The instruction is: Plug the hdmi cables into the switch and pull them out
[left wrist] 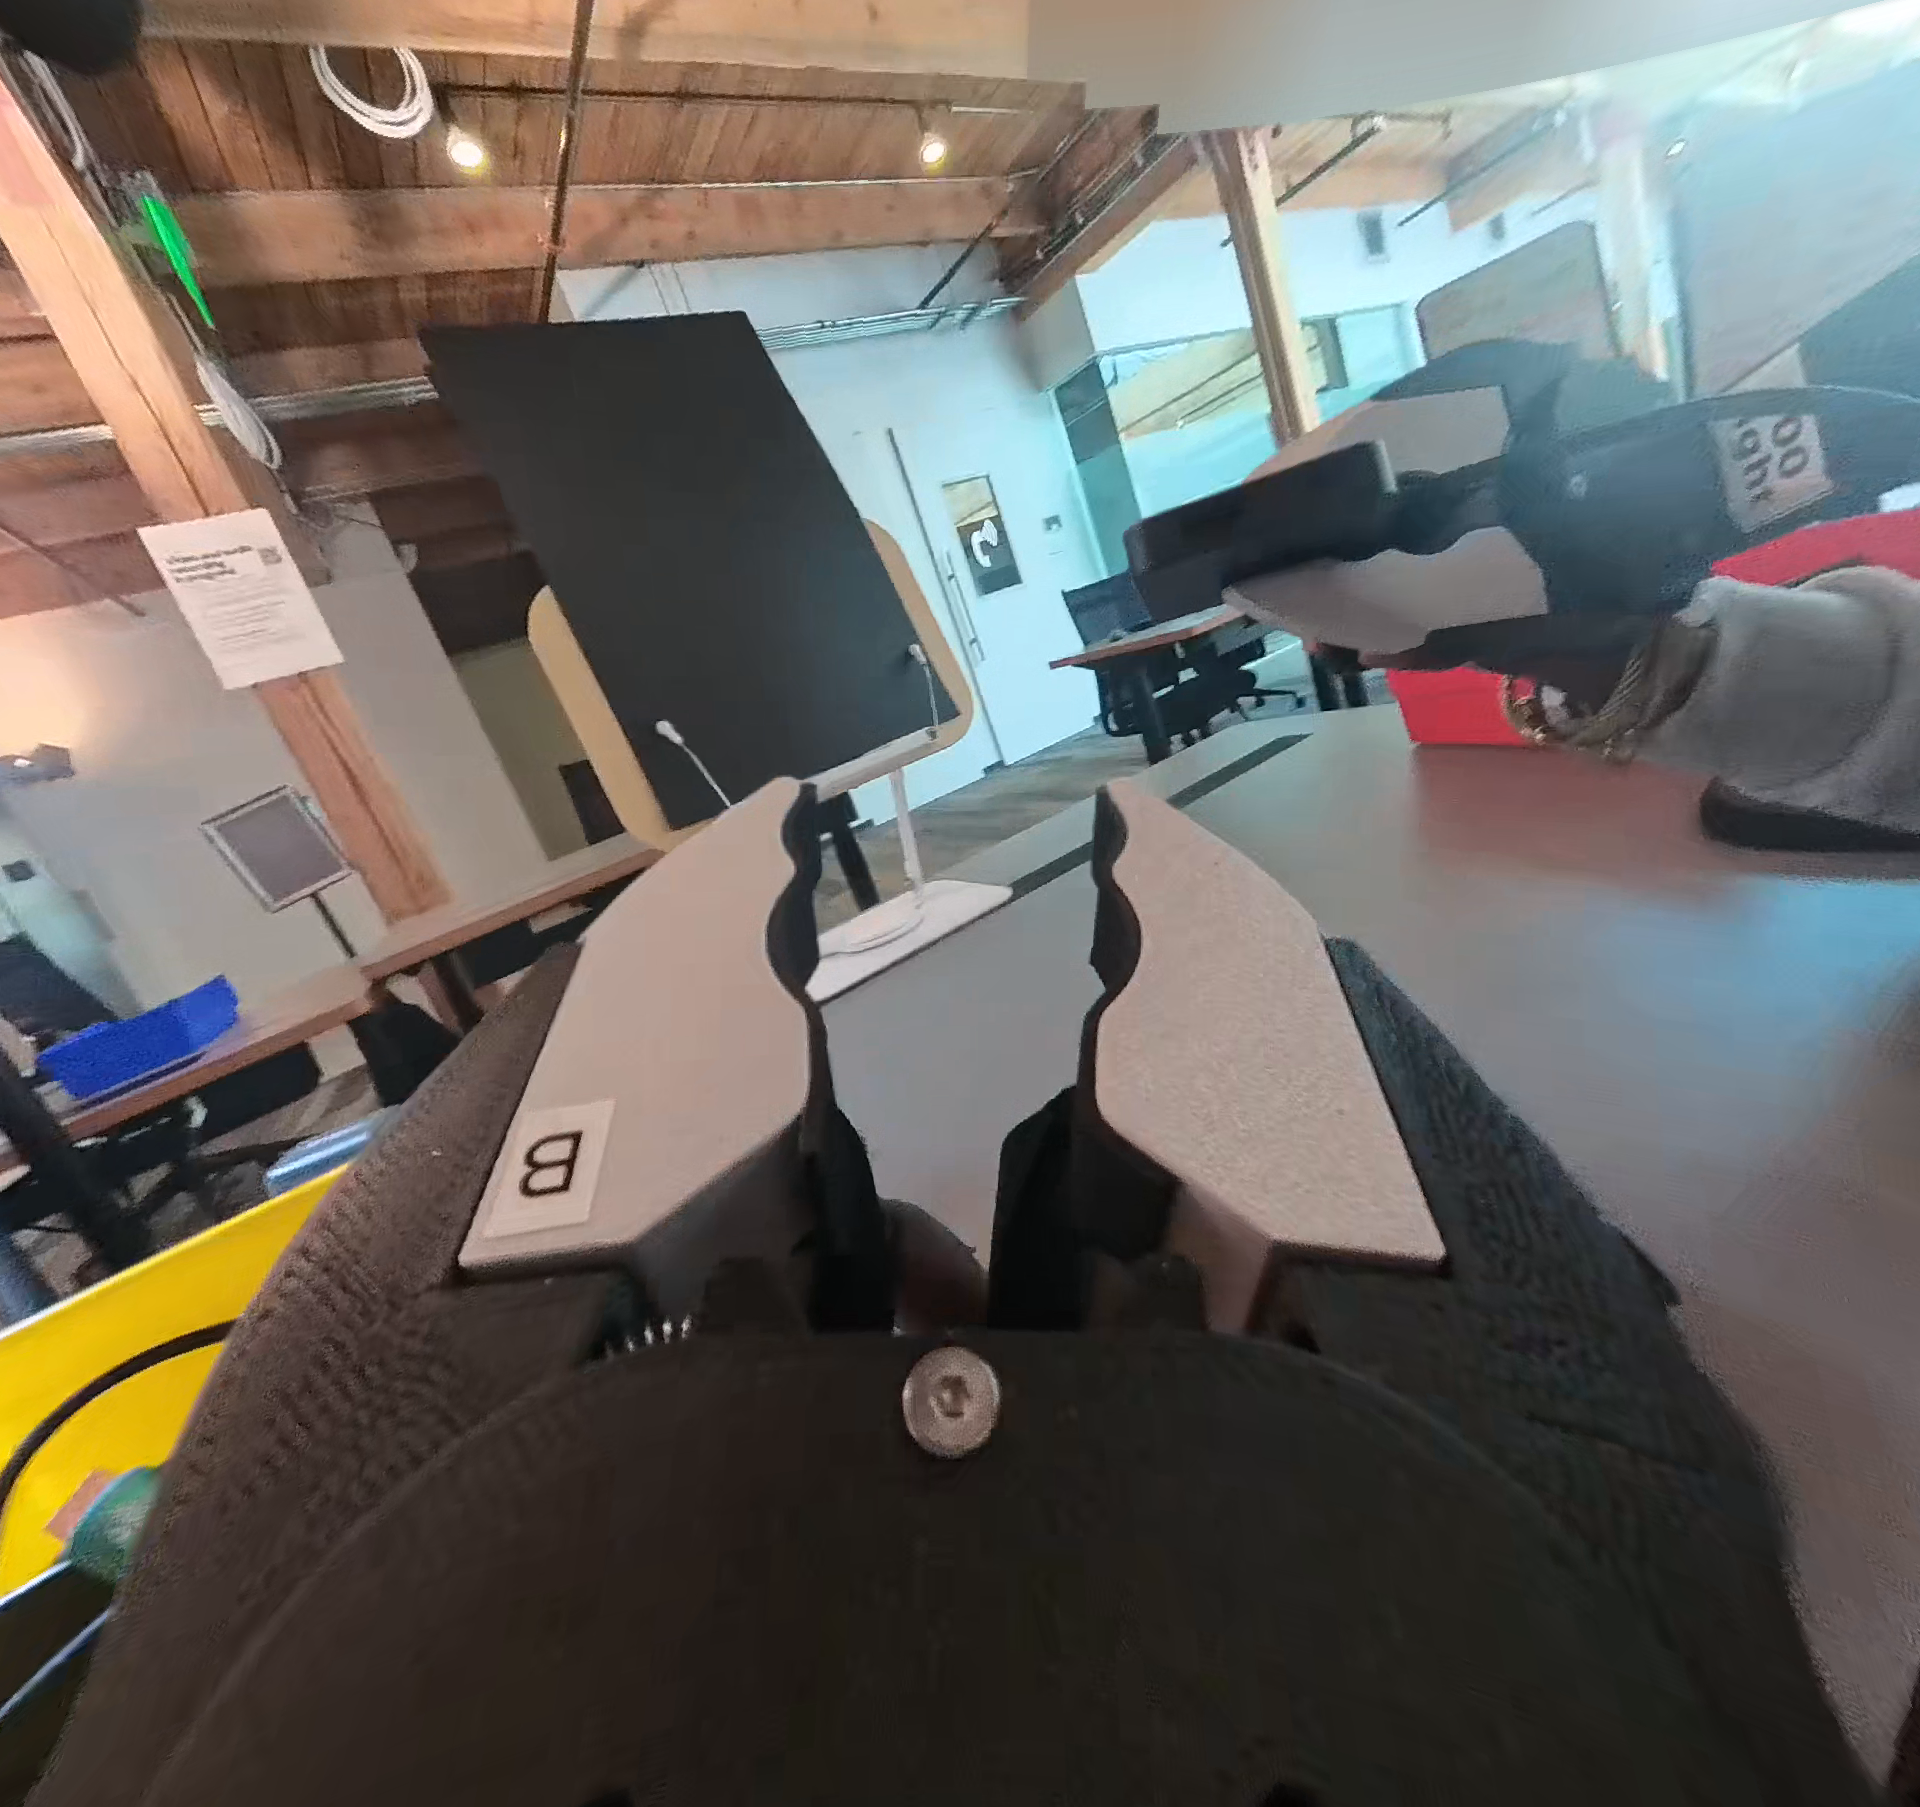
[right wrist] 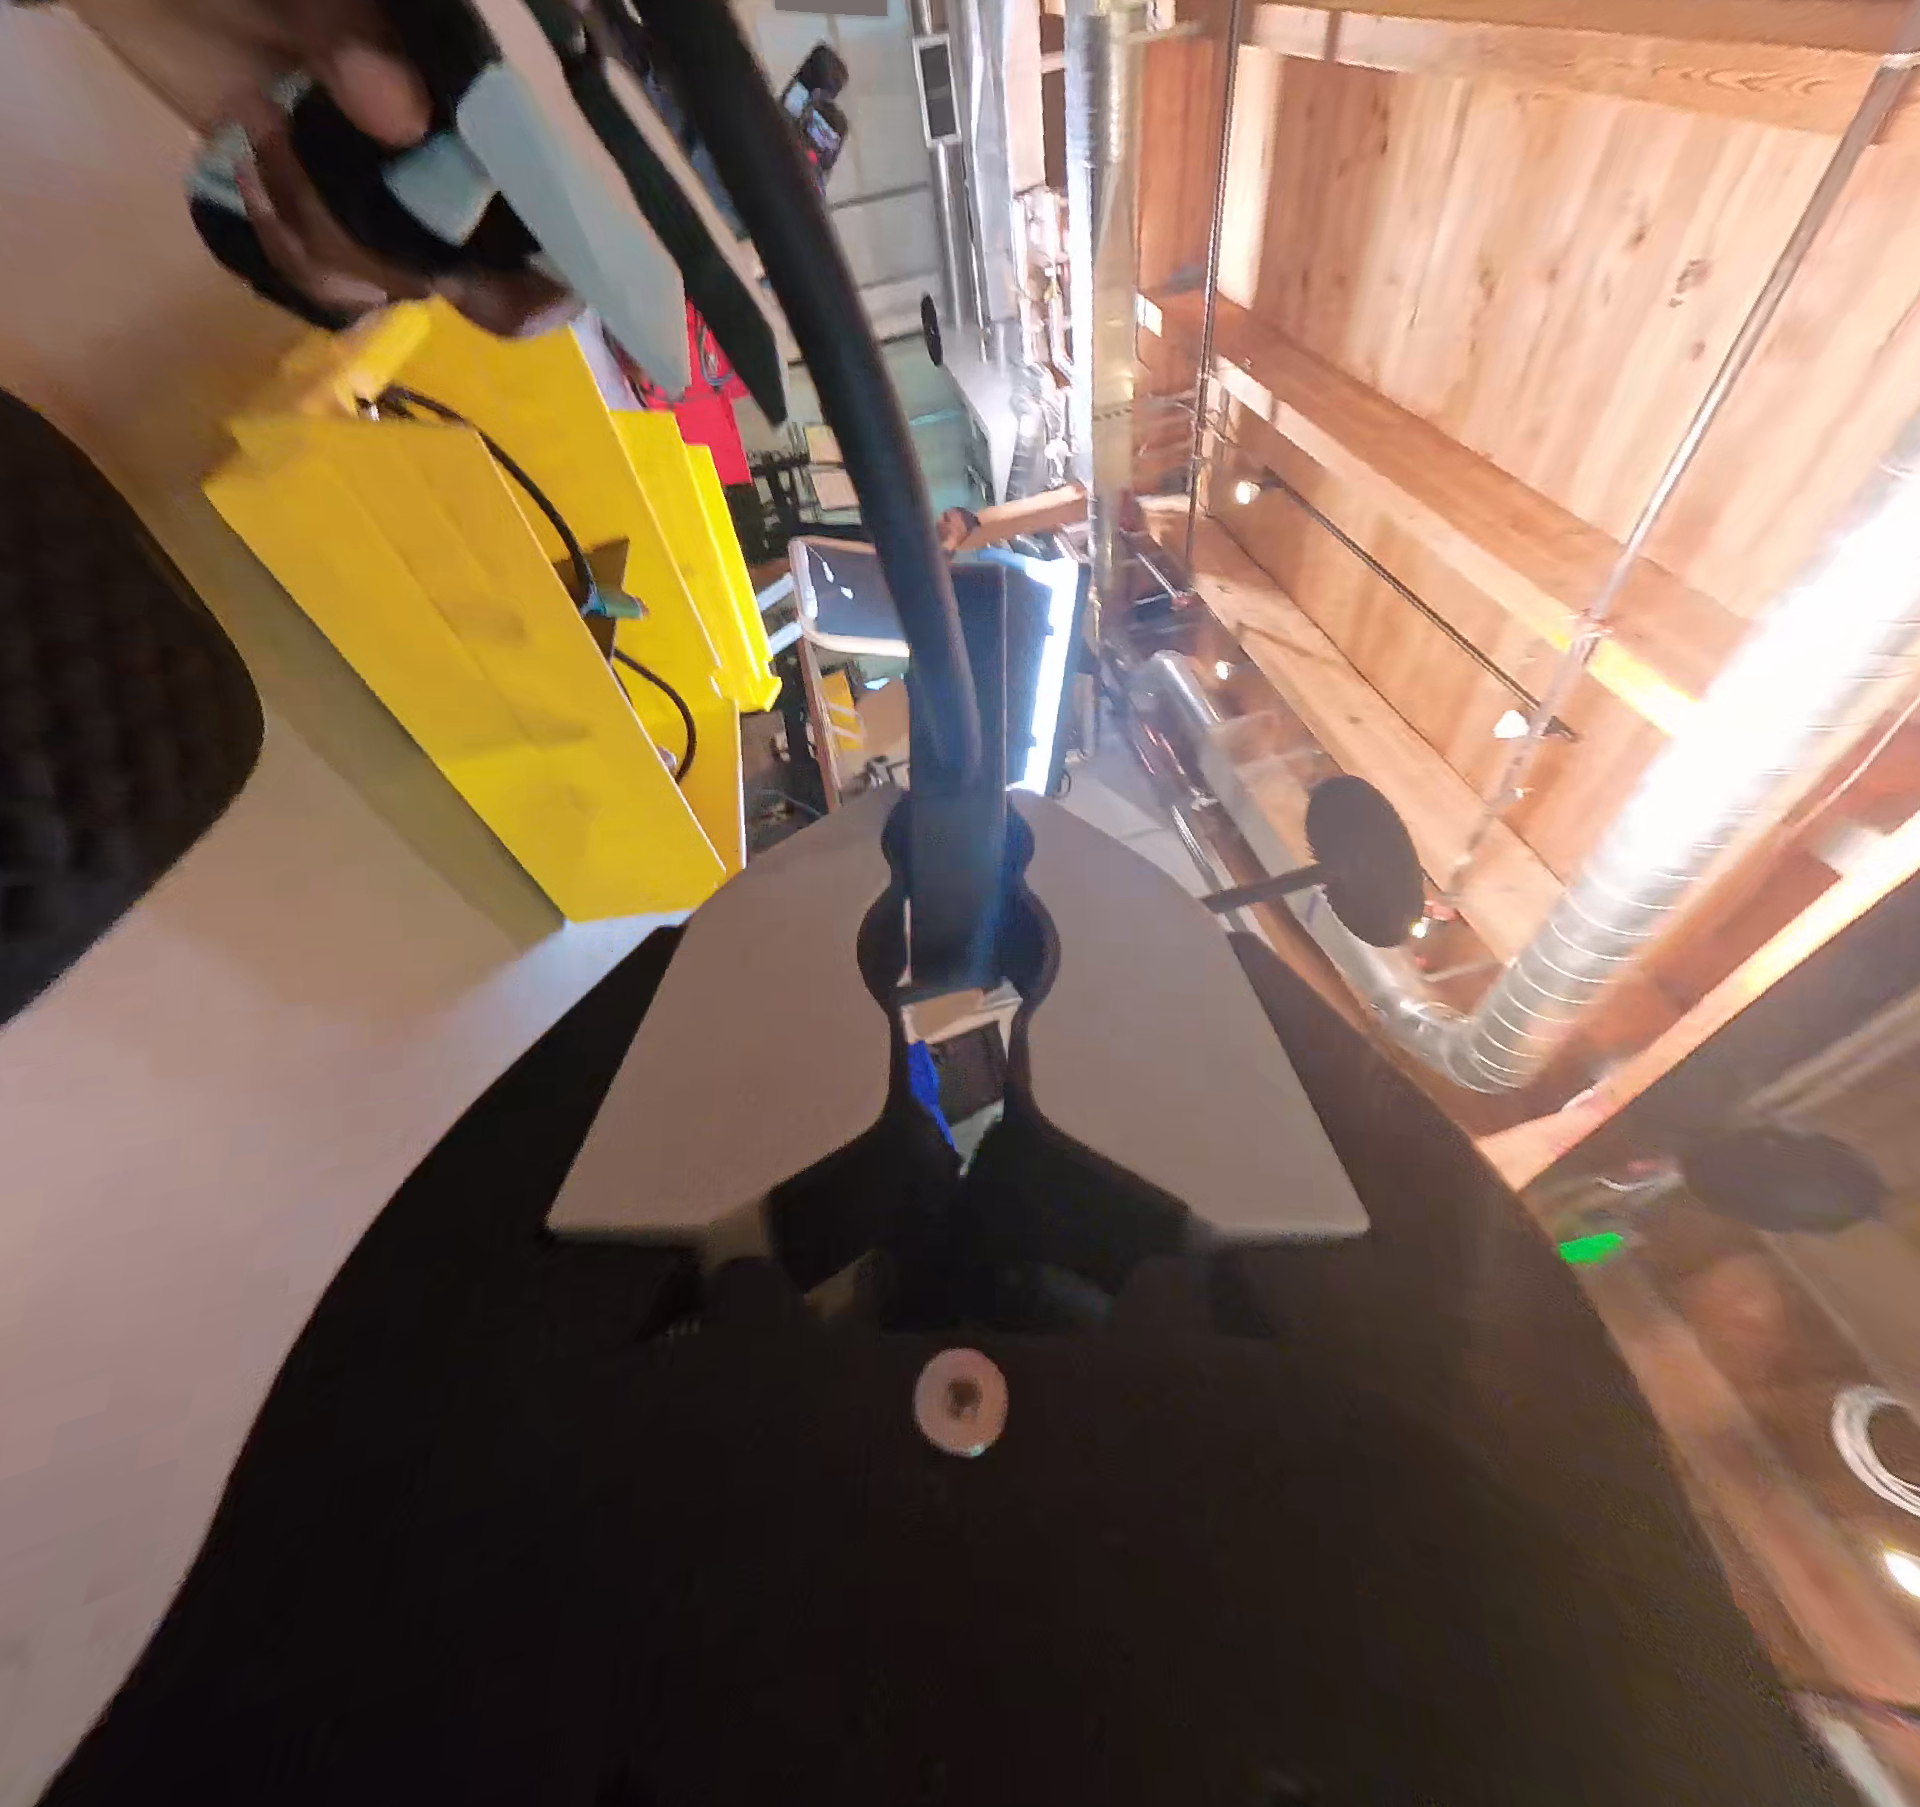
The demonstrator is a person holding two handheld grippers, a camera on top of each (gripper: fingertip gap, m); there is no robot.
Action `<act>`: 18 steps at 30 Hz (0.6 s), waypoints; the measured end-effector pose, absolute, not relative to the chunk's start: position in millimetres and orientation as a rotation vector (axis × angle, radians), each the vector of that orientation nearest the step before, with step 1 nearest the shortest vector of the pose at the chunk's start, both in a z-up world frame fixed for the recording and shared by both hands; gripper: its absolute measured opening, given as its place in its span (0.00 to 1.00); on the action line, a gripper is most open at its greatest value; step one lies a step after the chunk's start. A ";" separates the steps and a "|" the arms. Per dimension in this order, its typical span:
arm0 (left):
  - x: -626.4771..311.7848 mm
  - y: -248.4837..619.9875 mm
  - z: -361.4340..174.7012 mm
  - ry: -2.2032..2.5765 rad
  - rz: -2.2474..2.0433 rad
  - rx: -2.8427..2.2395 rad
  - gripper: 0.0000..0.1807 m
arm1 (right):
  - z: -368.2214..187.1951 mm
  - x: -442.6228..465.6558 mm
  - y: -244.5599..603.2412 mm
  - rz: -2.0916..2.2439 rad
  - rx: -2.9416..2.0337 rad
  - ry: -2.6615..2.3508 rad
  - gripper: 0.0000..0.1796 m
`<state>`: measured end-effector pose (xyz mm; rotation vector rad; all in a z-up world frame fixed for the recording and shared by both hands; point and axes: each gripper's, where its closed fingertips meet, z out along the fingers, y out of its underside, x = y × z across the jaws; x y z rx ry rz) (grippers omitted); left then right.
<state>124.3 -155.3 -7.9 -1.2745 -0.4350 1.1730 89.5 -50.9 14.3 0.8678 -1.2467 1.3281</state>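
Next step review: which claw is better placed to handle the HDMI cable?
Right, probably. The right claw is shut on the HDMI plug, its cable trailing away. The left claw is open and empty above the table.

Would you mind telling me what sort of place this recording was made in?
Probably an open-plan office or lab in a converted timber building: exposed wooden ceiling beams, rows of desks with office chairs, and glass-walled rooms behind.

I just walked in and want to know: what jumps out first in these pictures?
The right tongs pinch a thick black cable plug mid-picture, its shiny metal end facing the camera. A bright yellow plastic bin sits toward that picture's left. The left tongs gape open and empty above a dark grey table.
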 end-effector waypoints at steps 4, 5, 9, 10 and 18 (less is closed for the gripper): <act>123.5 -151.0 -8.5 -0.421 1.223 -1.299 0.27 | 8.0 77.4 -34.1 1.274 0.840 -1.253 0.08; 123.9 -148.0 -8.3 -0.413 1.219 -1.301 0.27 | 7.7 74.6 -29.7 1.269 0.827 -1.259 0.08; 125.5 -134.8 -9.7 -0.385 1.194 -1.337 0.27 | 7.2 67.6 -12.4 1.294 0.783 -1.297 0.08; 125.5 -132.8 -10.9 -0.381 1.198 -1.353 0.27 | 5.6 65.1 -8.0 1.277 0.782 -1.301 0.08; 125.3 -137.6 -12.8 -0.413 1.206 -1.378 0.27 | -43.9 30.7 34.8 1.112 0.777 -1.478 0.08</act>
